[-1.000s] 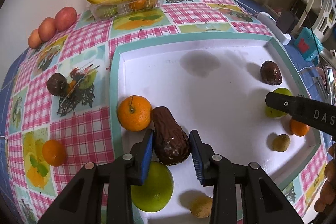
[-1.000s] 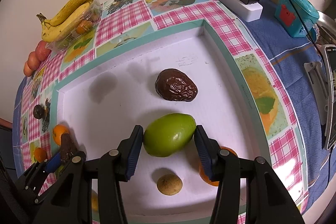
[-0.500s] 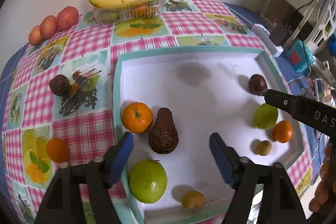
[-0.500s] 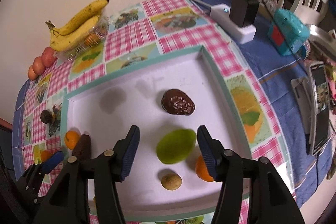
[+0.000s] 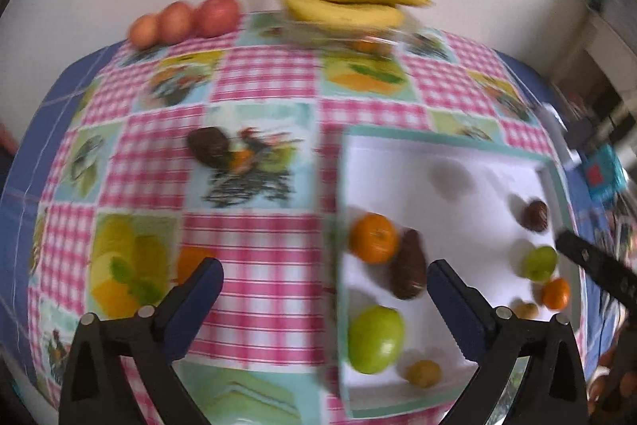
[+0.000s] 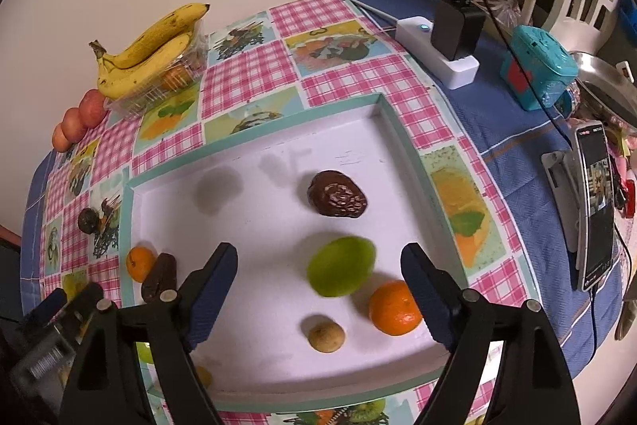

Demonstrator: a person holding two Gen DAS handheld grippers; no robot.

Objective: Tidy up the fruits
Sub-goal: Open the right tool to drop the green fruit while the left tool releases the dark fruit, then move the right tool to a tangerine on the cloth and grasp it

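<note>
Green and slightly smeared by blur, the oval fruit point(image 6: 341, 266) is lying free on the white tray point(image 6: 254, 365), between the spread fingers of the right gripper point(image 6: 318, 299) but touching neither; that gripper is gaping wide and holding nothing; the left gripper point(image 5: 324, 309) is likewise standing fully open and empty, hanging over the checked tablecloth point(image 5: 258, 289) at the tray's left rim. Judging from the layout, the step in hand is choosing the next loose fruit to bring in; the small orange point(image 5: 191, 261) sitting on the cloth just beyond the left finger is looking like the nearest candidate, with a dark round fruit point(image 5: 209, 146) lying farther out; the sensible approach is centring the open fingers around it, coming down low and closing gently, since a round fruit is likely rolling away under a glancing touch. Inside the tray, the fruits are sitting in two loose groups: an orange point(image 5: 373, 237) touching a dark wrinkled pear-shaped fruit point(image 5: 408, 269) near a green apple point(image 5: 376, 339) on the left; a wrinkled brown fruit point(image 6: 337, 198), another orange point(image 6: 394, 307) and a small tan one point(image 6: 326, 336) on the right.
</note>
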